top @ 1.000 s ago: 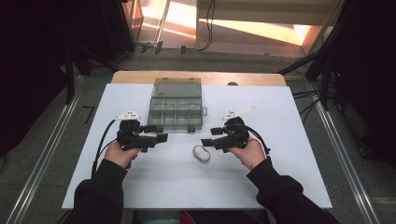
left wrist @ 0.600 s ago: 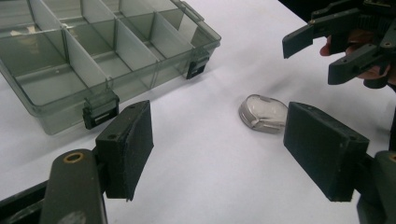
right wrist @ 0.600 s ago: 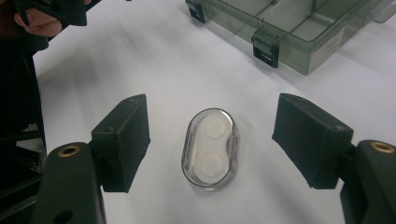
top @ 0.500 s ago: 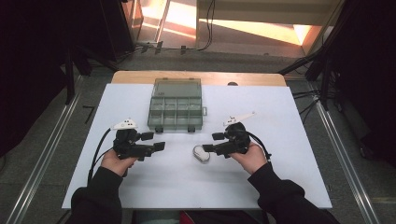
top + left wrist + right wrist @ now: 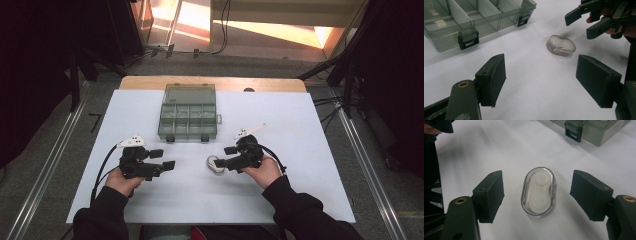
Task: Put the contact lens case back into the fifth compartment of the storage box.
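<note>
The small clear oval plastic case [image 5: 538,191] with two round wells lies flat on the white worktop [image 5: 300,125], between the right tool's [image 5: 537,195] wide-open, empty jaws; probably light, rigid, slick; best pinched across its narrow sides.

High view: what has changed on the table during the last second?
Both hands drew back toward the person. The right claw came down to the small clear oval case, and its open jaws now stand on either side of it without touching. The left claw, also open, holds nothing. The case and the compartment box stayed in place.
</note>
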`<state>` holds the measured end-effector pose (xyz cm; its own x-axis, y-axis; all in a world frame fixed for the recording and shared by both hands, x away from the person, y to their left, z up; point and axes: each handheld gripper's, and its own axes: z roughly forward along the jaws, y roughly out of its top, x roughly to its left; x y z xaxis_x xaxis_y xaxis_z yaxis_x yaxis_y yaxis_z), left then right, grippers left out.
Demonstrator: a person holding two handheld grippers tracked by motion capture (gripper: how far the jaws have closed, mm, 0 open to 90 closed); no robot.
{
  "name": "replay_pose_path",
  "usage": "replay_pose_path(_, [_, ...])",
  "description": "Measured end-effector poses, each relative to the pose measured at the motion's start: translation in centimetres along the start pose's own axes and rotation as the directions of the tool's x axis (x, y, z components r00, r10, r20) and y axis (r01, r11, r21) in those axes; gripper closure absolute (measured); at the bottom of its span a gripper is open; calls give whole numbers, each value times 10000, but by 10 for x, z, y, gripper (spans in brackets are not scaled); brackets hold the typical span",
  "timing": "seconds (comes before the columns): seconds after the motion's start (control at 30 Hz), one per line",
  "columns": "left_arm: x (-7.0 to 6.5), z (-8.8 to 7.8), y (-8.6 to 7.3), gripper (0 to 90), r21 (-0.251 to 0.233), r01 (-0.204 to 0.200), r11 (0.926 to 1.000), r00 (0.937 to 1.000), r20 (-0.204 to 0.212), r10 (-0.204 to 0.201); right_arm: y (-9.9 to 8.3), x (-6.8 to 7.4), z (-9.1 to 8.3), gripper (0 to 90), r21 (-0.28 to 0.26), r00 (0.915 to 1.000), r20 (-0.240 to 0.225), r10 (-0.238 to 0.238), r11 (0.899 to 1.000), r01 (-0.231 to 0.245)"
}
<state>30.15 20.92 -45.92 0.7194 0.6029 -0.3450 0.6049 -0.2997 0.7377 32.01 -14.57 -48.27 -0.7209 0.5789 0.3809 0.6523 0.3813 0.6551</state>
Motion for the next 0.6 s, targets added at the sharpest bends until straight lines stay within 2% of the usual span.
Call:
replay_pose_path(0.23, [0, -5, -4, 244, -35, 62, 10000, 10000, -31, -63, 0, 1, 9, 249, 271, 10000, 93, -11, 9996, 9])
replay_pose_path(0.33, [0, -5, -6, 244, -8, 88, 10000, 9999, -64, -88, 1, 3, 14, 250, 422, 9994, 339, -59, 9991, 44])
replay_pose_path(0.47, [1, -7, -7, 244, 46, 76, 10000, 9999, -107, -76, 0, 7, 22, 254, 630, 9992, 386, -100, 9980, 76])
replay_pose_path(0.53, [1, -7, -8, 244, -11, 130, 9999, 9999, -78, -130, 1, 9, 25, 255, 683, 9987, 439, -264, 9974, 233])
replay_pose_path(0.6, [1, -8, -9, 244, -91, 236, 9997, 9997, -49, -237, 1, 11, 28, 257, 769, 9987, 457, -223, 9969, 188])
